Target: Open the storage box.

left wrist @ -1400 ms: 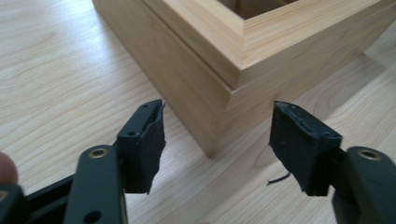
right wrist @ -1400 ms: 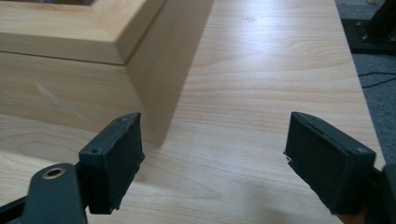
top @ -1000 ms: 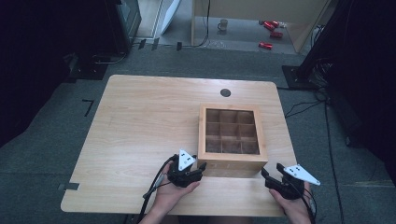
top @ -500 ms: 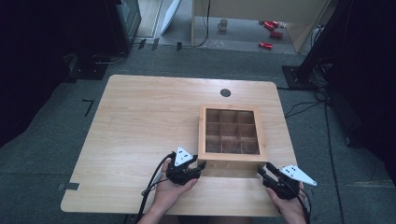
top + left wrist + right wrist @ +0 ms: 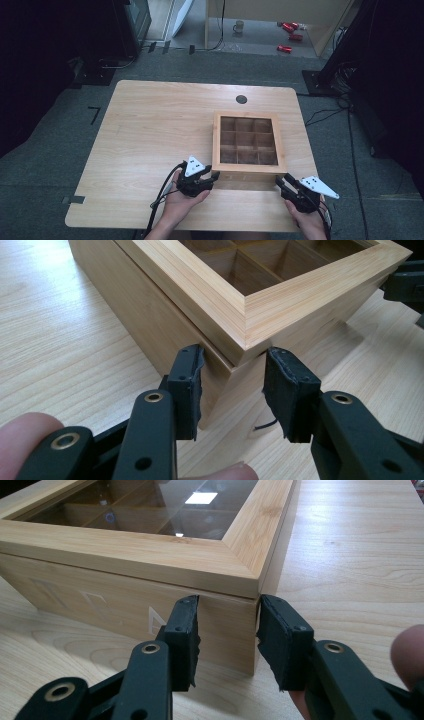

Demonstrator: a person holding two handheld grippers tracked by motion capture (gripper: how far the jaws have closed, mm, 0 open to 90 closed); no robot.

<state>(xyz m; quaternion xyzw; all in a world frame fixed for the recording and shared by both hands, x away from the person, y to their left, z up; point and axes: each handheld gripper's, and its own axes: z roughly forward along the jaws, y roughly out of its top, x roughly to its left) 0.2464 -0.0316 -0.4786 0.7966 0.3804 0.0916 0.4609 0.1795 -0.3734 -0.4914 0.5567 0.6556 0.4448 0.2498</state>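
Both grippers have closed in on the box's near corners since a second ago, and both sets of jaws have just been closing. Table first: plain wood, with the box sitting right of centre, near the front edge. It's a stiff wooden case with a glazed lid over nine compartments, probably fairly heavy, smooth-sided and likely slippery, and the pane is fragile. Corners look the safest hold, below the lid seam. Left gripper straddles the near left corner, pads pinched against both faces. Right gripper clamps the near right corner, pads tight on the wood.
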